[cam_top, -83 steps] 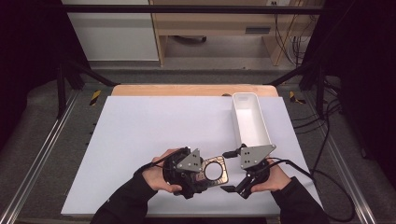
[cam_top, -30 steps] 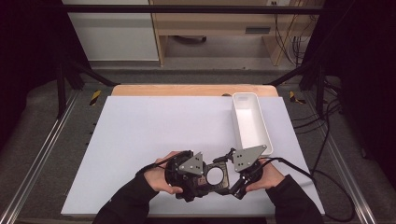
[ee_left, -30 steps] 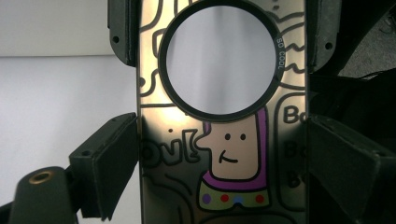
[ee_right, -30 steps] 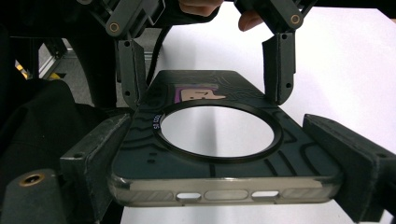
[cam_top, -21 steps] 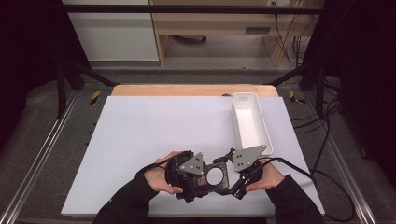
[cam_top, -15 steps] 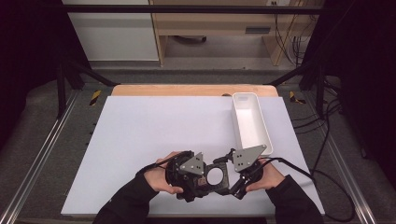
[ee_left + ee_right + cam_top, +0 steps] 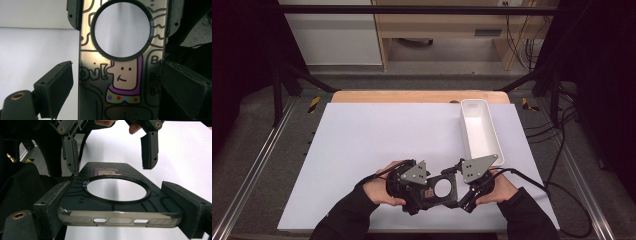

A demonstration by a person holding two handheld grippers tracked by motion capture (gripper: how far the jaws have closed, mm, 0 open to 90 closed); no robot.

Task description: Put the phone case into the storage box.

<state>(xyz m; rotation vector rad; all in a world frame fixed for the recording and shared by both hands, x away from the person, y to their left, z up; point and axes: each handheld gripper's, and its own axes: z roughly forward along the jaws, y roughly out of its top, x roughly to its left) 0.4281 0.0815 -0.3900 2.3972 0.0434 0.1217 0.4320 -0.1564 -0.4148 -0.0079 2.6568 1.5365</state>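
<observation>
1. Right gripper [image 7: 464, 192], held in the person's right hand [image 7: 497, 187], has its two black jaws pressed against the long side edges of a dark translucent phone case with a black ring and cartoon drawings [image 7: 439, 189]; in the right gripper view that case [image 7: 117, 197] sits clamped flat between the jaws, its port cut-outs facing the camera.
2. Left gripper [image 7: 419, 197], in the person's left hand [image 7: 379, 189], meets the same case from the opposite end. In the left gripper view the case [image 7: 122, 62] runs up between the jaws; the jaw on that view's left stands clear of the case edge with white showing between, so this gripper is spread and not clamping.
3. In the right gripper view the left gripper's jaws hang above the far end of the case, either side of it.
4. Both grippers and the case sit low over the near middle of a large white sheet-covered table [image 7: 382, 145].
5. An empty long white plastic tray [image 7: 482, 135] lies on the table's far right part, well apart from the case, its near end close to the grey plate on the right gripper.
6. A pale wooden strip [image 7: 412, 96] edges the table's far side.
7. Beyond it are grey carpet [image 7: 422, 80], a wooden cabinet [image 7: 447, 25], a white panel [image 7: 332, 35], black frame bars and loose black cables [image 7: 562, 150] at the right.
</observation>
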